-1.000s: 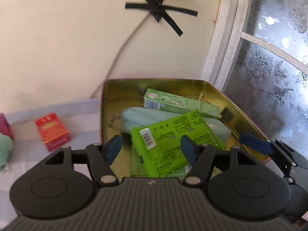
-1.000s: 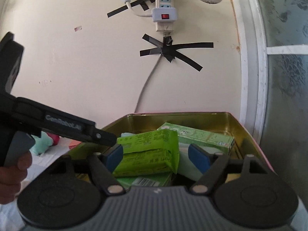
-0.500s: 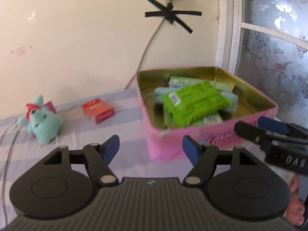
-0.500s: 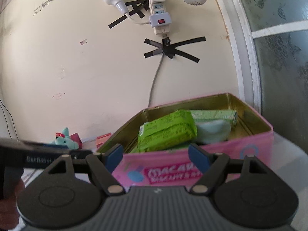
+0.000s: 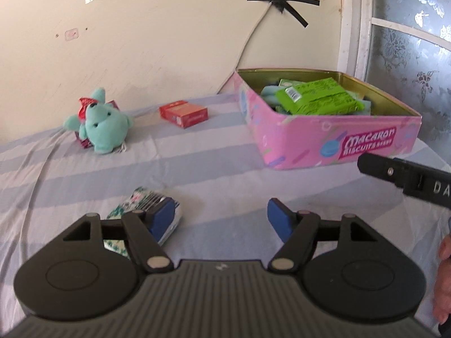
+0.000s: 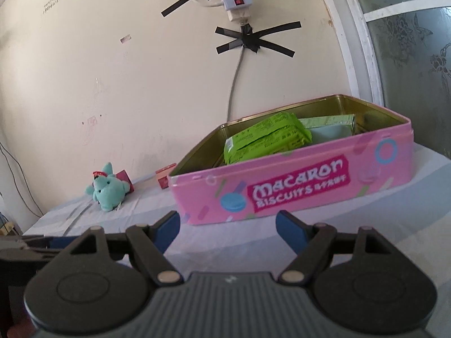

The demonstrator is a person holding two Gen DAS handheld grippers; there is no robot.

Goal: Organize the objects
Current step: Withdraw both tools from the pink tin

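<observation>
Nearest the cameras, the left claw [image 5: 221, 218] has just been opening and now stands apart with nothing between its pads; a small floral packet [image 5: 146, 214] lies on the striped cloth [image 5: 214, 174] just beside its left finger, partly hidden behind it. The right claw [image 6: 228, 229] is likewise spread and empty, facing the pink biscuit tin [image 6: 296, 186]. Farther out, a red box [image 5: 183, 111] and a teal plush toy [image 5: 100, 122] lie loose on the cloth, well apart from the tin. The tin, lid off, already holds a green packet [image 5: 315, 98] on top, a pale green carton [image 6: 329, 121] and a light blue pouch beneath. By my judgement the sorting is partway done: three or so items remain outside.
</observation>
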